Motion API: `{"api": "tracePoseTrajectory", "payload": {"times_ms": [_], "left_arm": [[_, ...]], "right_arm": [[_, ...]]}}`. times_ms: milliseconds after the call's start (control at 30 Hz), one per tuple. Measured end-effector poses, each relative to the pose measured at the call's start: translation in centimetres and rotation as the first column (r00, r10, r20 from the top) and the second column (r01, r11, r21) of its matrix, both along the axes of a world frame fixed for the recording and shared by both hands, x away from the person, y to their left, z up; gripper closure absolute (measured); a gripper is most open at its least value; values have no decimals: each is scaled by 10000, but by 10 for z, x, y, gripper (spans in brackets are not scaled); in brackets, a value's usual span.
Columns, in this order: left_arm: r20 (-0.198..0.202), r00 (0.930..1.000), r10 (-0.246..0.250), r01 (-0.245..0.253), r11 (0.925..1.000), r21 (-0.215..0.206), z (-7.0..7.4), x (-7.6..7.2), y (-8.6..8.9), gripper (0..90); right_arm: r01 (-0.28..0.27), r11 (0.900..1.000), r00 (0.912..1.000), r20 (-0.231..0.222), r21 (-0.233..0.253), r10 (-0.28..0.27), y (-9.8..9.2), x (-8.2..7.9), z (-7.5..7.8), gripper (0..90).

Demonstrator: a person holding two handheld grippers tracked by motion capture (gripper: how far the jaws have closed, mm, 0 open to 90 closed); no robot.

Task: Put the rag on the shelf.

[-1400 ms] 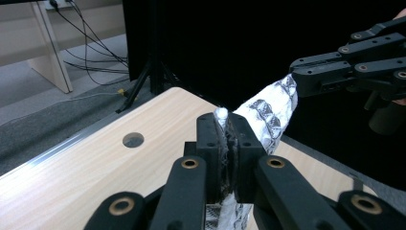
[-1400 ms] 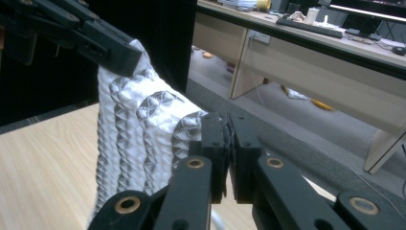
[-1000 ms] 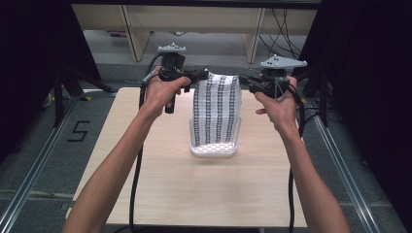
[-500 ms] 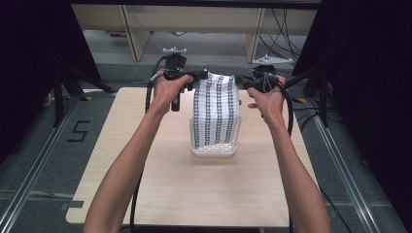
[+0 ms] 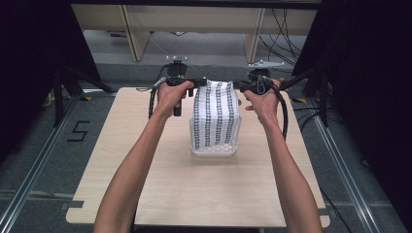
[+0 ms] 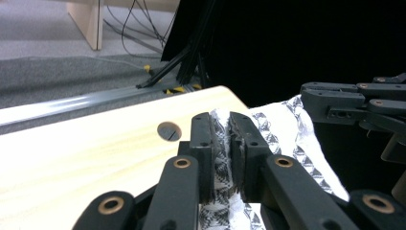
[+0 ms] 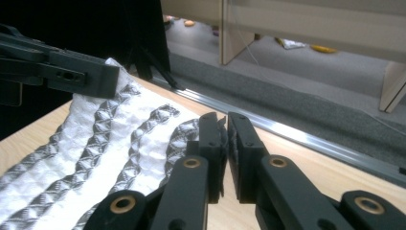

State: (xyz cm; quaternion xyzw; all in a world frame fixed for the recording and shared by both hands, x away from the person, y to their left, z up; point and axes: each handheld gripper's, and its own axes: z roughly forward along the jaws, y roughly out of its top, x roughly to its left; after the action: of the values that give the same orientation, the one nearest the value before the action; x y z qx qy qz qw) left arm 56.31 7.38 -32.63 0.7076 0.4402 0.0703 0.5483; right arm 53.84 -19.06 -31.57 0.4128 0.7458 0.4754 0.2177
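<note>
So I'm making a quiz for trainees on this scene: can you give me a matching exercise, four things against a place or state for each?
Things:
1. left gripper
2. right gripper
3. cloth
4. clear tub

Places or states:
A. stands on the table under the cloth
B. held up, white with dark stripes
C. shut on the cloth's left top corner
D. shut on the cloth's right top corner

Pairs: 1-C, 2-D, 3-B, 4-A

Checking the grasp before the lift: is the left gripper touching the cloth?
Touching. In the left gripper view, the left gripper is shut on the cloth: patterned fabric is pinched between its jaws, with no gap on either side.
</note>
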Motion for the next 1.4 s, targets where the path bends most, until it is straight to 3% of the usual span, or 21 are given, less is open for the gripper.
{"api": "tracePoseTrajectory", "payload": {"times_ms": [100, 200, 300, 400, 467, 533, 767, 933, 967, 1100, 1167, 1267, 1400], "left_arm": [[-226, 9997, -116, 119, 9998, 151, -5, 1, 0, 779], [-608, 9978, -265, 302, 9977, 610, -10, 2, -1, 732], [-900, 9959, -72, 124, 9983, 574, -13, 3, 0, 618], [-1107, 9934, 303, -187, 9944, 1042, -14, 5, 1, 448], [-1191, 9928, 149, 8, 9915, 1303, -14, 4, 2, 407], [-1144, 9934, 37, 151, 9865, 1631, -13, 2, 2, 395], [-1191, 9923, -349, 597, 9757, 2108, -8, -13, 4, 329], [-1157, 9917, -568, 796, 9759, 2030, -5, -28, 11, 309], [-1136, 9917, -600, 834, 9732, 2144, -4, -31, 14, 302], [-1075, 9933, -415, 607, 9813, 1826, 0, -42, 23, 271], [-1031, 9936, -471, 672, 9772, 2014, 1, -49, 26, 243], [-677, 9967, -443, 592, 9698, 2367, 2, -60, 30, 241], [-347, 9975, -624, 689, 9689, 2378, 5, -77, 36, 229]], "right_arm": [[149, 9999, 9997, -188, 23, -149, 1, 2, -7, 836], [266, 9996, 9989, -384, -32, -267, 0, 4, -14, 795], [329, 9995, 9983, -475, 26, -327, -1, 4, -18, 741], [545, 9985, 9969, -564, -43, -547, -1, 4, -19, 670], [525, 9986, 9970, -574, -32, -526, -3, 3, -18, 650], [491, 9988, 9973, -550, -28, -492, -3, 2, -17, 626], [262, 9993, 9981, -544, -276, -277, -6, -9, -13, 506], [-10, 9994, 9970, -768, -342, -17, -10, -20, -13, 461], [-45, 9990, 9972, -743, -451, 11, -11, -23, -12, 453], [-262, 9991, 9976, -655, -333, 240, -15, -37, -11, 427], [-363, 9991, 9962, -799, -208, 345, -17, -44, -11, 420], [-499, 9985, 9960, -757, -224, 481, -19, -53, -11, 403], [-705, 9974, 9952, -686, -128, 695, -21, -63, -10, 389]]}}
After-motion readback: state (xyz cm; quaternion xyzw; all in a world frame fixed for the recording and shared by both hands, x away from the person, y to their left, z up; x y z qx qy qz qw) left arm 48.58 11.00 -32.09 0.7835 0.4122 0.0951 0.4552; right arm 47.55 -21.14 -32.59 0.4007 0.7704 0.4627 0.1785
